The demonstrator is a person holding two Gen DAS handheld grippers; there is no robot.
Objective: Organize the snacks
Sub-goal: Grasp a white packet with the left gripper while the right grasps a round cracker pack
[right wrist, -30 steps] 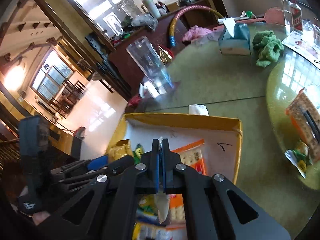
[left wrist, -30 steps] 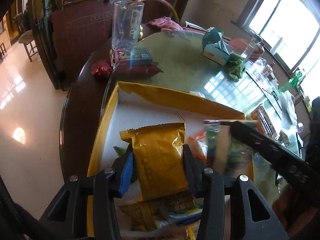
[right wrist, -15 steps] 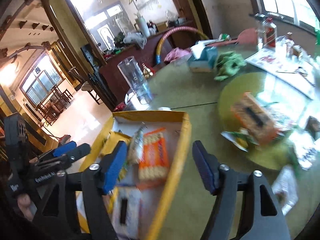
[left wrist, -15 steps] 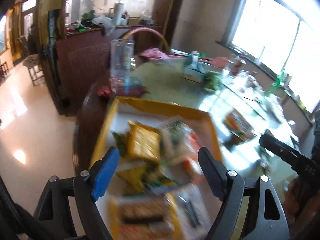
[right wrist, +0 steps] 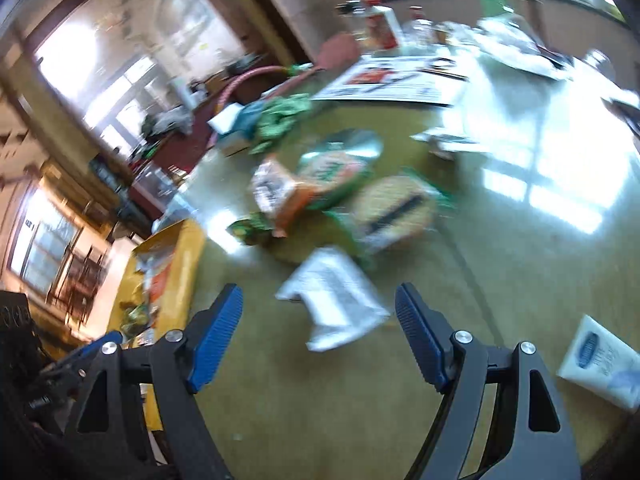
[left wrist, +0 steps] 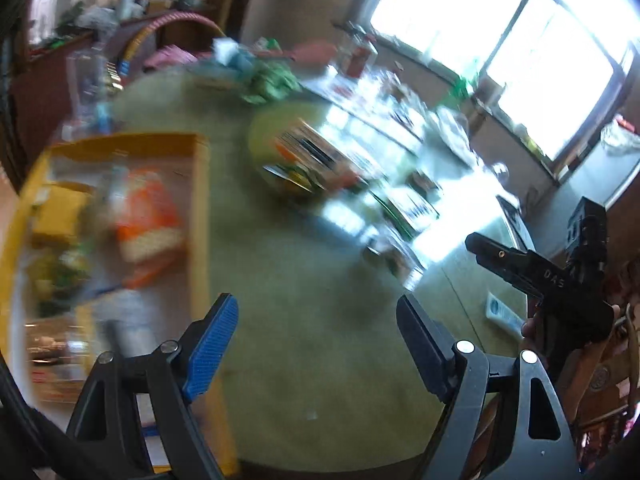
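A yellow cardboard tray [left wrist: 200,208] at the left holds several snack packets, among them an orange one [left wrist: 148,216]; it also shows in the right wrist view [right wrist: 184,276]. My left gripper [left wrist: 316,320] is open and empty above bare table, right of the tray. My right gripper [right wrist: 318,314] is open and empty, just short of a white packet [right wrist: 332,300]. Loose snacks lie beyond: an orange packet [right wrist: 280,196], a round green one [right wrist: 332,172], a brown one [right wrist: 394,208]. Both views are blurred.
A tissue box [right wrist: 240,124] and green cloth [right wrist: 284,116] lie at the far side. A white tube [right wrist: 600,360] lies at the right. Papers and bottles [right wrist: 376,28] crowd the back near the window. A tall clear glass [left wrist: 88,92] stands behind the tray.
Both grippers opened, letting go of their packets into the tray, then swung right toward the loose snacks. The left one held a yellow packet a second ago.
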